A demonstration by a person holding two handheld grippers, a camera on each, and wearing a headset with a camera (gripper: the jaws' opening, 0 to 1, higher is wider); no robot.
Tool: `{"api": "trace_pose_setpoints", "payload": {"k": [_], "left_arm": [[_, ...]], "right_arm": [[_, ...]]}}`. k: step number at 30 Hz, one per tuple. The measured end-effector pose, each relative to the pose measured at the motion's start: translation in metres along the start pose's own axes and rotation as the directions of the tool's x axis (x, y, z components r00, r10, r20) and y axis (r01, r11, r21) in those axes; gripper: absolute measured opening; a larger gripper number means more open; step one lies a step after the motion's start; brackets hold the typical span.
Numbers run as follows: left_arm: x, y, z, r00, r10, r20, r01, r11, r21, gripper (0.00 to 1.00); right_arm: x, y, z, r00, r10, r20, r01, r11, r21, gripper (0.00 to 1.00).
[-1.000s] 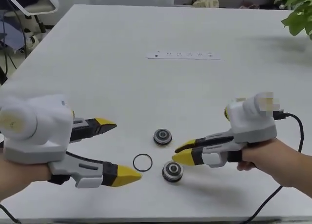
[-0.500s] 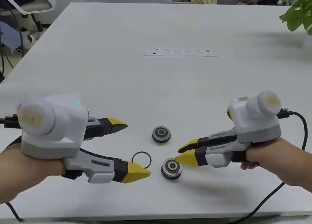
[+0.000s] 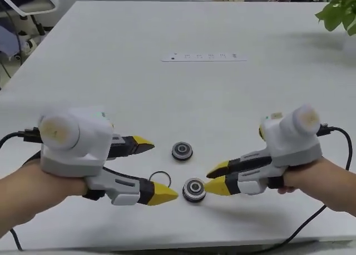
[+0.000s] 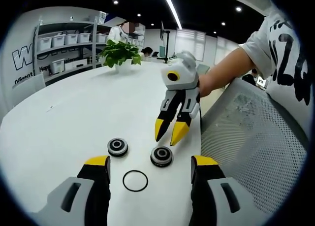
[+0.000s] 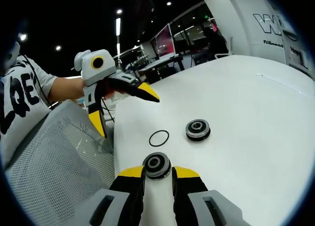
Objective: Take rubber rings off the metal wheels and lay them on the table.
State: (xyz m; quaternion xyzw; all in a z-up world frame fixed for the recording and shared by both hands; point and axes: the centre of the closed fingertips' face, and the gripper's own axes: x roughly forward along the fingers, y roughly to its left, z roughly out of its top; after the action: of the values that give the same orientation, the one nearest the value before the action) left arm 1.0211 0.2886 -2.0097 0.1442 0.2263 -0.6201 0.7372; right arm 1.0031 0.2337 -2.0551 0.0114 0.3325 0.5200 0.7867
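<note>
Left gripper (image 3: 165, 170): jaws wide apart, flanking the loose rubber ring (image 4: 135, 180) on the table (image 3: 222, 99). Right gripper (image 3: 206, 179): jaws narrowly apart at the near metal wheel (image 3: 194, 189); contact possible, unconfirmed.

- Head view: above the near edge of the table (image 3: 111, 44), looking down and forward.
- Gripper views: low, close, facing each other; all three share the wheels (image 3: 182, 150) and ring (image 4: 123, 180).
</note>
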Motion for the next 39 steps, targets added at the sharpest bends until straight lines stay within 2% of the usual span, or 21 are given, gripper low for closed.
{"api": "trace_pose_setpoints", "payload": {"k": [17, 33, 39], "left_arm": [[0.017, -0.007, -0.009, 0.9977, -0.05, -0.044, 0.051, 0.999, 0.013, 0.57], [0.037, -0.017, -0.012, 0.99, -0.116, -0.082, 0.118, 0.993, 0.029, 0.48], [0.043, -0.018, -0.012, 0.9887, -0.123, -0.087, 0.125, 0.992, 0.025, 0.44]], "right_arm": [[0.006, 0.001, -0.01, 0.9988, -0.01, -0.048, 0.006, 0.996, -0.09, 0.2], [0.012, 0.002, -0.015, 0.9954, -0.023, -0.093, 0.005, 0.981, -0.192, 0.2], [0.015, 0.001, -0.017, 0.9943, -0.024, -0.104, 0.001, 0.976, -0.216, 0.19]]}}
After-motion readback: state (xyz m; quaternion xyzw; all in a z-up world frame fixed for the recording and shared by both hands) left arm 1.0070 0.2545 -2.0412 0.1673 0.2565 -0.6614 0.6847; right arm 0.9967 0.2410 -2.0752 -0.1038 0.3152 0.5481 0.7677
